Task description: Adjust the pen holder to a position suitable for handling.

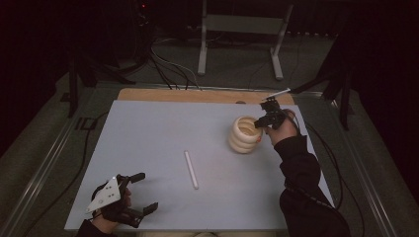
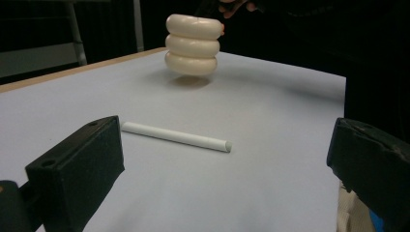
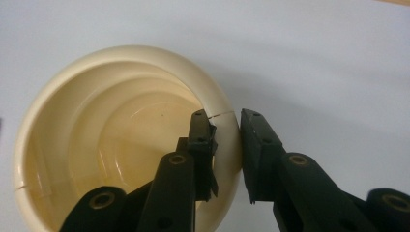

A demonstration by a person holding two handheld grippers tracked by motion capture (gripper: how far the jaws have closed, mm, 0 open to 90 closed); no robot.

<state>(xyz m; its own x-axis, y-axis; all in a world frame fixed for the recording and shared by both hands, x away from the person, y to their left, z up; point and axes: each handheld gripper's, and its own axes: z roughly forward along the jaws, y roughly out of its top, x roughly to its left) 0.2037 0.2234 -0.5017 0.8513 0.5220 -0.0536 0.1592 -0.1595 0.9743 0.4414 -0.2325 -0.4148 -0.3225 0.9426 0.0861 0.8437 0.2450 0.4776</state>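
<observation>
table: pale sheet, bare | ribbed cream pot: at 2 o'clock on the table, seems lifted just clear; likely light, stiff, smooth plastic, hairline crack at rim, so grip the wall gently | right gripper: clamped on pot rim, one jaw inside | left gripper: wide, empty, 7 o'clock | white rod: centre, untouched

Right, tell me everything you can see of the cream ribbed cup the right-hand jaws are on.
The cream cup looks like glossy plastic, its wall shaped as three stacked bulging rings, open at the top and hollow inside with stepped ridges. It stands upright at the far right of the pale tabletop; in the left gripper view it seems lifted just off its shadow. The right gripper is shut on its rim, one jaw inside, one outside. A fine crack line shows on the rim there.
</observation>
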